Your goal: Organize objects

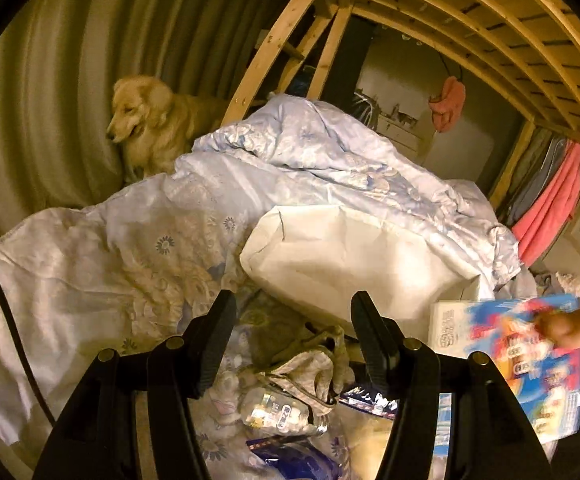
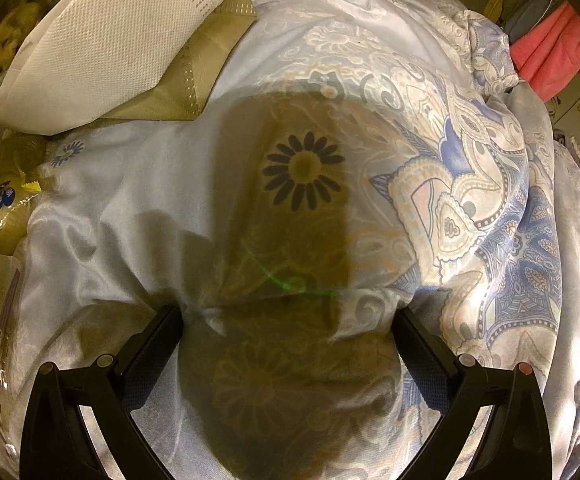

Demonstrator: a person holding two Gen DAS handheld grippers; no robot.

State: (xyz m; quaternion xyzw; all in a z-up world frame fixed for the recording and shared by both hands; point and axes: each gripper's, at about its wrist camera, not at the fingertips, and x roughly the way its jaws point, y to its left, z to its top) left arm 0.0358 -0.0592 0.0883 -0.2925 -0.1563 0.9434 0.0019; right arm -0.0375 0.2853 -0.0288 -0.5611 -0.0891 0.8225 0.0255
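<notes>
Left gripper (image 1: 291, 312) jaws wide, holding nothing. Plastic bottle (image 1: 278, 414) low between them on the bedcover (image 1: 138, 248), just nearer than fingertips, long axis crosswise. Right gripper (image 2: 290, 320) wide, empty, over bare cover; left nearer.

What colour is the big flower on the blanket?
Dark blue petals, yellowish centre, on the blanket; clearest in the right wrist view.

No wording can be made out for certain; the colourful box (image 1: 529, 364) at the near right of the left wrist view carries blurred print and a round emblem, illegible; the small clear bottle (image 1: 278, 412) near the gripper bears a blue label, its letters too smeared to read.
</notes>
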